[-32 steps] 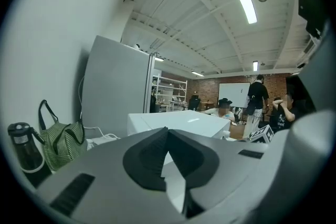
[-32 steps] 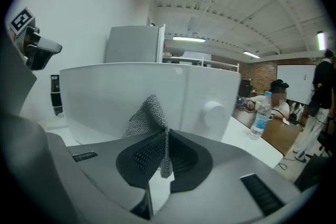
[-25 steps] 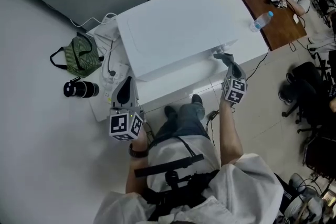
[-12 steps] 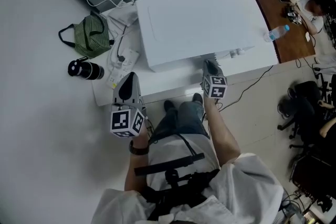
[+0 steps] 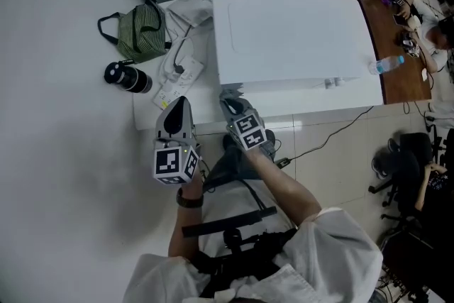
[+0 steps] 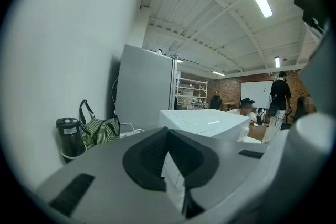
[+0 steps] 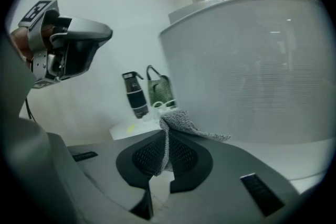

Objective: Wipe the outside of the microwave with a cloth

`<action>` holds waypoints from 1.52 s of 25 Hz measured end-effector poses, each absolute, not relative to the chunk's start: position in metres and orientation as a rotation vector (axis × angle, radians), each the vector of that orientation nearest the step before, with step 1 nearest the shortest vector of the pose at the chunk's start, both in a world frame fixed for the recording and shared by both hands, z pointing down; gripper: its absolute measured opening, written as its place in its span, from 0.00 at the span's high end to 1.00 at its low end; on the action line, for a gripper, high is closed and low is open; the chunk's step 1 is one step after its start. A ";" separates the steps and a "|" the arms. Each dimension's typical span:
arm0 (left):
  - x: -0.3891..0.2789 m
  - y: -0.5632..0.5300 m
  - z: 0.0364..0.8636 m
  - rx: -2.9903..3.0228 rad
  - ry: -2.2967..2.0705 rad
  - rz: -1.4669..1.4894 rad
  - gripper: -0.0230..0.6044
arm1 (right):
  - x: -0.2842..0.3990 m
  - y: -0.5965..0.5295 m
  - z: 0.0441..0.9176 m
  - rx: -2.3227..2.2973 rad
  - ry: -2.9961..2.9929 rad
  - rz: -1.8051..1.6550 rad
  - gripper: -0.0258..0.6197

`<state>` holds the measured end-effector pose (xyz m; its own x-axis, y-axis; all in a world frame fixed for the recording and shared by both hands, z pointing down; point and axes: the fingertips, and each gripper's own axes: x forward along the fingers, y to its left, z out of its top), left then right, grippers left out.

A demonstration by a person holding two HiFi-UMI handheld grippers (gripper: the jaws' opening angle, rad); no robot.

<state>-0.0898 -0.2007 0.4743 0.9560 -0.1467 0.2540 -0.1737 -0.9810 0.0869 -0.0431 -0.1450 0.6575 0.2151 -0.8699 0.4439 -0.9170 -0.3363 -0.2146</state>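
The white microwave [image 5: 291, 32] stands on a low white table [image 5: 213, 120]. My right gripper [image 5: 228, 104] is shut on a grey cloth [image 5: 231, 91], which sits at the microwave's front lower left corner. In the right gripper view the cloth [image 7: 184, 124] sticks up from the shut jaws [image 7: 165, 139] beside the microwave's wall [image 7: 252, 71]. My left gripper [image 5: 179, 104] hangs over the table's front left, shut with nothing in it. In the left gripper view its jaws [image 6: 167, 136] meet, with the microwave [image 6: 210, 120] beyond them.
A green striped bag [image 5: 142, 32], a black flask [image 5: 128, 78] and a power strip with cables [image 5: 177, 71] sit left of the microwave, by the wall. A water bottle [image 5: 386, 65] lies on a brown desk at right. The person's legs are below the table edge.
My right gripper has carried the cloth leftward along the microwave's front, from its right end to its left corner. The left gripper has barely moved.
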 end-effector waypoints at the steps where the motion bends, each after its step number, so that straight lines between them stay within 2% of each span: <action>1: -0.092 -0.201 0.474 2.999 -0.251 0.377 0.92 | -0.062 -0.161 0.655 2.300 -1.835 0.754 0.93; 4: -0.095 -0.204 0.475 2.996 -0.261 0.377 0.92 | -0.116 -0.193 0.655 2.068 -2.034 0.681 0.93; 6: -0.096 -0.205 0.474 2.998 -0.266 0.379 0.92 | -0.124 -0.196 0.666 2.017 -2.035 0.656 0.93; 13: -0.092 -0.203 0.477 3.002 -0.257 0.404 0.92 | -0.003 -0.112 0.701 2.474 -1.595 0.795 0.93; 19: -0.072 -0.182 0.480 3.007 -0.165 0.414 0.92 | 0.061 -0.010 0.706 2.649 -1.300 0.819 0.93; 27: -0.047 -0.153 0.487 3.013 -0.015 0.414 0.92 | 0.146 0.191 0.718 2.978 -0.627 0.865 0.93; 33: -0.044 -0.150 0.486 3.016 0.021 0.415 0.92 | 0.137 0.336 0.727 3.133 0.085 1.007 0.93; 38: -0.041 -0.153 0.485 3.019 0.032 0.412 0.92 | 0.135 0.251 0.734 3.117 -0.299 0.979 0.93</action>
